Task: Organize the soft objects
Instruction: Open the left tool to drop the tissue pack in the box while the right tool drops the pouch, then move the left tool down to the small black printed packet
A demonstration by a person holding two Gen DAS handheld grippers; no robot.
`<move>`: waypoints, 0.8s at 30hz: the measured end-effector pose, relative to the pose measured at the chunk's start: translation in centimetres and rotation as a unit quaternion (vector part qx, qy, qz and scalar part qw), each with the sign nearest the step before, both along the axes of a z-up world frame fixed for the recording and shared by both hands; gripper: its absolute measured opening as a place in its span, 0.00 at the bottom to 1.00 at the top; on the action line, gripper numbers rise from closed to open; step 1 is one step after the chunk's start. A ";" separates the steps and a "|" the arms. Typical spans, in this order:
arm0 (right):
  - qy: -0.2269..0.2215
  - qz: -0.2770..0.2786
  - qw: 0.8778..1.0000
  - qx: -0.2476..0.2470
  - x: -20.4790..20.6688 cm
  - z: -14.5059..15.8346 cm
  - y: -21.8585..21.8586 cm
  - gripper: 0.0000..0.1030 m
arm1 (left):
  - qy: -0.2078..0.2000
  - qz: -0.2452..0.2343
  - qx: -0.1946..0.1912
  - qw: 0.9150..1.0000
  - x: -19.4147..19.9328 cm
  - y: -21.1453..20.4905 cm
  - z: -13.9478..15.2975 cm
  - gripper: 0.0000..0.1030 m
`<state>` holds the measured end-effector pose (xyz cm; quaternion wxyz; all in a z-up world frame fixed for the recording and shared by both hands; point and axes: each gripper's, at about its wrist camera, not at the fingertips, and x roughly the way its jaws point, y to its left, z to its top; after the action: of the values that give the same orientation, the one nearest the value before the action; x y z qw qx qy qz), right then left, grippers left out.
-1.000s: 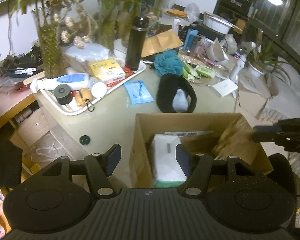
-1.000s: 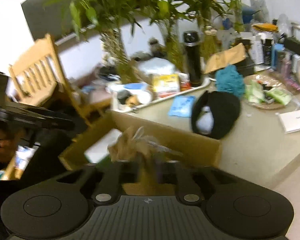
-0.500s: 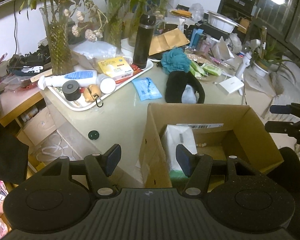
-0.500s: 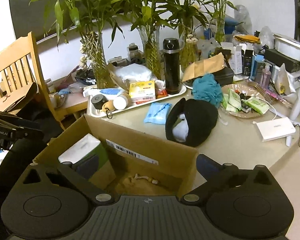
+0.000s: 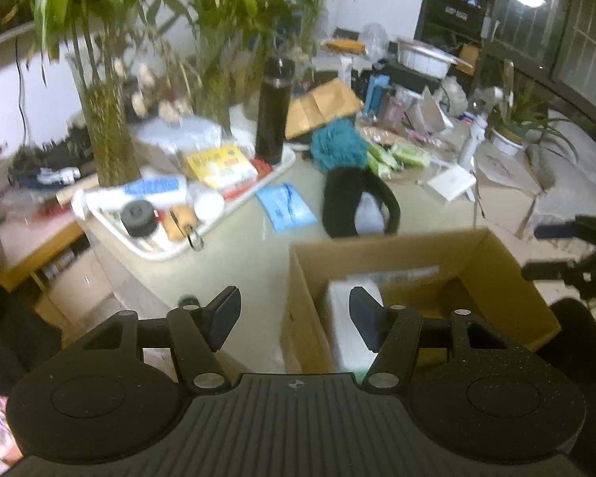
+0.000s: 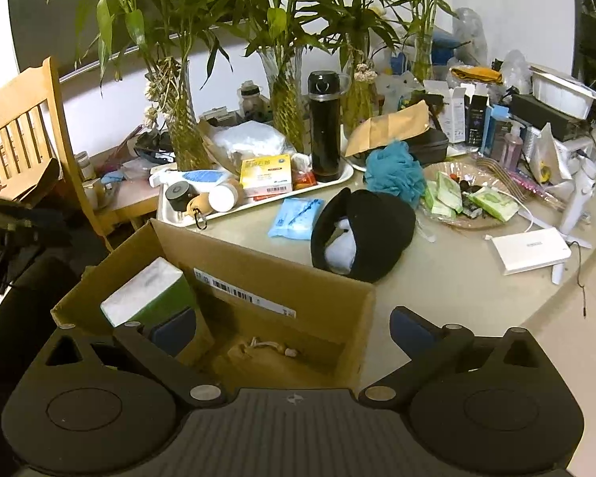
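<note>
The right hand-held gripper [image 6: 292, 328] hangs over the cardboard box [image 6: 258, 274] on the table [image 6: 437, 278], jaws just sprung wide and empty, the left hand-held gripper [image 5: 294, 312] likewise apart and empty, a tan drawstring pouch [image 6: 258, 351] inside the box, a black cap [image 6: 363, 234] just beyond it.

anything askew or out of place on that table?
Mostly clutter. The black hat lies tipped on its side with something white tucked in its opening, just beyond the cardboard box. A blue packet lies loose on the table beside the tray. Nothing looks spilled or broken.
</note>
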<state>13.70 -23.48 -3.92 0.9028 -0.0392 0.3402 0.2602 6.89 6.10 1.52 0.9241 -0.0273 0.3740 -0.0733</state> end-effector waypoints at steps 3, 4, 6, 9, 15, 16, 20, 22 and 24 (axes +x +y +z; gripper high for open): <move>-0.006 -0.001 1.000 -0.002 0.0 0.4 -0.2 1.00 | -0.021 -0.002 0.007 1.000 0.8 0.3 1.9 0.58; -0.008 -0.003 1.000 -0.002 0.1 0.5 -0.3 1.00 | -0.027 -0.002 0.011 1.000 1.0 0.3 2.4 0.58; -0.009 -0.008 1.000 0.002 0.3 0.6 -0.6 1.00 | -0.035 0.000 0.019 0.999 1.6 0.3 3.1 0.58; -0.008 -0.014 1.000 0.005 0.7 0.6 -0.9 1.00 | -0.039 0.002 0.021 0.999 2.3 0.3 3.5 0.58; -0.005 -0.020 1.000 0.009 1.2 0.3 -1.1 1.00 | -0.029 -0.004 0.022 0.999 2.7 -0.3 2.6 0.58; -0.006 -0.022 1.000 0.009 1.3 0.3 -1.2 1.00 | -0.027 -0.007 0.021 0.999 2.7 -0.2 2.4 0.58; -0.004 -0.030 0.999 0.017 1.9 0.2 -1.5 1.00 | -0.018 -0.016 0.030 0.999 2.8 -0.5 1.6 0.58; -0.003 -0.032 0.999 0.020 2.3 0.0 -1.6 1.00 | -0.018 -0.018 0.032 0.999 3.0 -0.5 1.4 0.58; -0.004 -0.035 0.999 0.021 2.6 -0.1 -1.8 1.00 | -0.020 -0.022 0.033 0.999 3.2 -0.5 1.3 0.58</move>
<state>16.31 -25.25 -4.03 0.9132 -0.0096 0.3326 0.2351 10.06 5.56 2.85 0.9300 0.0128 0.3580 -0.0819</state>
